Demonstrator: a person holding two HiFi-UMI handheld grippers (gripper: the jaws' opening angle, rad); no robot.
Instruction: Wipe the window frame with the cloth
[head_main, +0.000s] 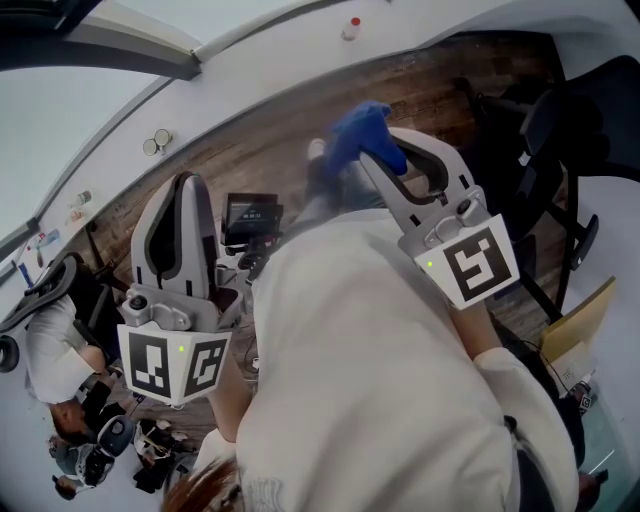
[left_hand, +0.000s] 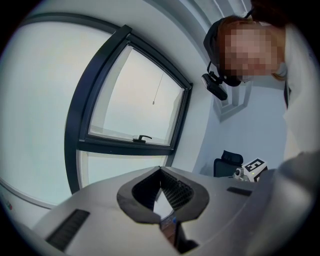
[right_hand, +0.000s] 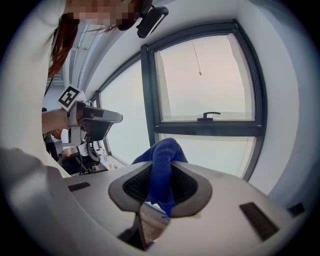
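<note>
My right gripper (right_hand: 163, 169) is shut on a blue cloth (right_hand: 162, 157), which bunches up above the jaws and hangs a little below them. In the head view the cloth (head_main: 360, 133) sticks out of the right gripper (head_main: 378, 158) above the person's white sleeve. The window frame (right_hand: 150, 100) is dark grey, with a black handle (right_hand: 211, 116) on its lower sash bar, and stands some way ahead of the cloth. My left gripper (left_hand: 160, 172) is shut with nothing in it and points at the same frame (left_hand: 75, 125) from further off. It is held at the left (head_main: 185, 190).
Wood floor (head_main: 280, 150) lies below. A black office chair (head_main: 560, 150) stands at the right, a small screen device (head_main: 250, 215) behind the left gripper. Another person (head_main: 50, 350) sits at the lower left. White wall borders the window (left_hand: 210, 135).
</note>
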